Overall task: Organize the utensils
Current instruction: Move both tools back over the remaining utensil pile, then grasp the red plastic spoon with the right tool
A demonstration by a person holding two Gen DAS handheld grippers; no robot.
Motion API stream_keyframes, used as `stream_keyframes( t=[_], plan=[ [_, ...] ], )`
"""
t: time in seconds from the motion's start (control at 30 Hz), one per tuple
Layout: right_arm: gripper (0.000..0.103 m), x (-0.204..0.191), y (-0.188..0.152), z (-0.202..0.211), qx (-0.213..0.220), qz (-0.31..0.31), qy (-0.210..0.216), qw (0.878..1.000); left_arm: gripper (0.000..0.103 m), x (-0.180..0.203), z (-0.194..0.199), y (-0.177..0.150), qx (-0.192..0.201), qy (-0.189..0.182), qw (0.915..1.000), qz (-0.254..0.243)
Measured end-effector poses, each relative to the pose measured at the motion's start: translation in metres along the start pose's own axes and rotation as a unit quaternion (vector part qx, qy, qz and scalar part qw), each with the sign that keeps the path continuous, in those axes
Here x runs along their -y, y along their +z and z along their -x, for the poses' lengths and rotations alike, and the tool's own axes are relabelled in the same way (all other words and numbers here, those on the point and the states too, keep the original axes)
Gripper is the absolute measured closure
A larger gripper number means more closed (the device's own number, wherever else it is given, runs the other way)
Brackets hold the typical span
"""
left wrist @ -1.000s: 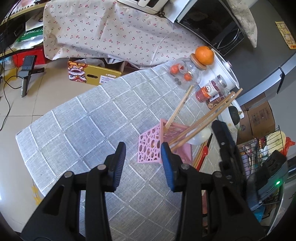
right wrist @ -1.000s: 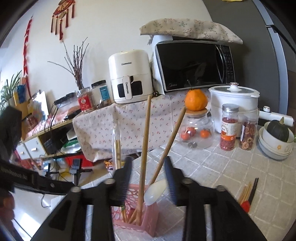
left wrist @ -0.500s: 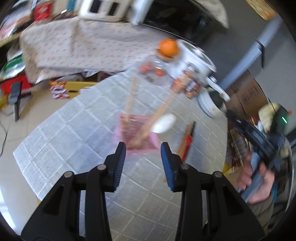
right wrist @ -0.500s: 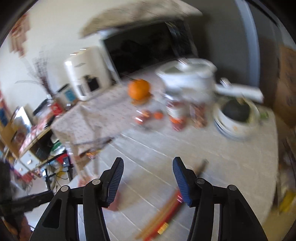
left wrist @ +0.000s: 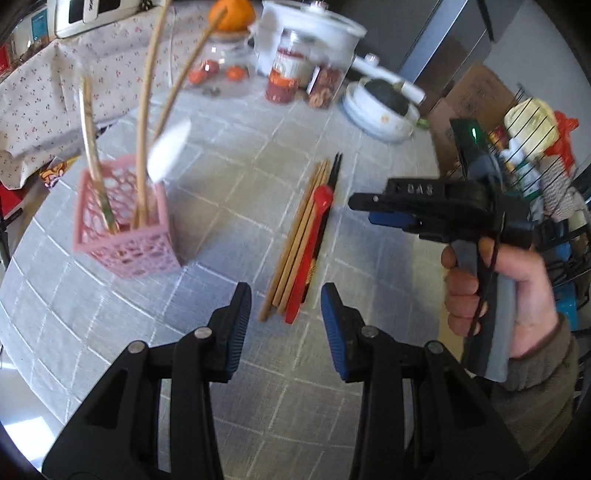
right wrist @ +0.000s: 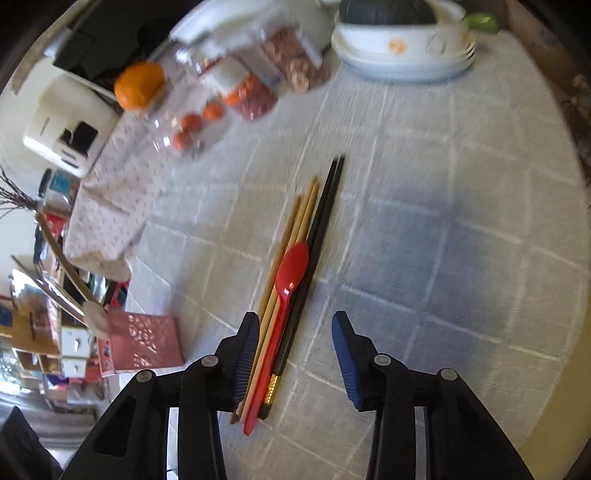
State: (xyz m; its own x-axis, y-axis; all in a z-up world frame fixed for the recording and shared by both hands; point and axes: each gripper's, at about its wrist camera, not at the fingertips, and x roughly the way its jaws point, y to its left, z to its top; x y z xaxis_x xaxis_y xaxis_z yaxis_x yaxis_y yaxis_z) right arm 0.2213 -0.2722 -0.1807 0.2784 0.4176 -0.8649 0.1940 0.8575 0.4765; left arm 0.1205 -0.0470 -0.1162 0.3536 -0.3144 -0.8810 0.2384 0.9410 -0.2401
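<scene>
A pink lattice basket [left wrist: 125,229] stands on the grey checked tablecloth and holds wooden chopsticks [left wrist: 144,110] and a white spoon [left wrist: 168,147]. To its right lies a pile: a red spoon [left wrist: 310,251], wooden chopsticks [left wrist: 295,240] and black chopsticks [left wrist: 334,173]. My left gripper [left wrist: 286,314] hangs open just short of the pile's near end, holding nothing. My right gripper [right wrist: 295,325] points down over the red spoon [right wrist: 286,291] and black chopsticks [right wrist: 327,199]. Its jaws are closing, and the pile lies below them beside the left finger, not pressed. A hand [left wrist: 498,288] holds it.
Glass jars [right wrist: 251,92], an orange [right wrist: 138,85] on a jar lid, a white cooker [left wrist: 314,29] and stacked bowls [right wrist: 402,48] line the table's far side. A wire rack [left wrist: 535,147] stands beyond the right edge. The pink basket [right wrist: 142,339] shows at the right wrist view's lower left.
Both grippers have swung away from the pink basket toward the pile of utensils. The right gripper has tipped downward over the pile, and its jaws widened, then narrowed.
</scene>
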Motion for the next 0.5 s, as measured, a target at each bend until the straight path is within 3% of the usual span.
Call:
stream_keyframes(
  t=[0.2, 0.4, 0.5],
  plan=[
    [0.070, -0.008, 0.007, -0.030, -0.025, 0.018, -0.011, 0.999, 0.062, 0.005, -0.029, -0.008, -0.029, 0.019, 0.9994, -0.008],
    [0.077, -0.022, 0.012, -0.046, -0.017, 0.046, -0.038, 0.998, 0.062, 0.003, -0.042, -0.009, -0.044, 0.025, 0.9987, -0.011],
    [0.090, -0.031, 0.014, -0.049, -0.009, 0.075, -0.061, 0.995, 0.062, 0.003, -0.044, -0.009, -0.046, 0.028, 0.9985, -0.010]
  ],
)
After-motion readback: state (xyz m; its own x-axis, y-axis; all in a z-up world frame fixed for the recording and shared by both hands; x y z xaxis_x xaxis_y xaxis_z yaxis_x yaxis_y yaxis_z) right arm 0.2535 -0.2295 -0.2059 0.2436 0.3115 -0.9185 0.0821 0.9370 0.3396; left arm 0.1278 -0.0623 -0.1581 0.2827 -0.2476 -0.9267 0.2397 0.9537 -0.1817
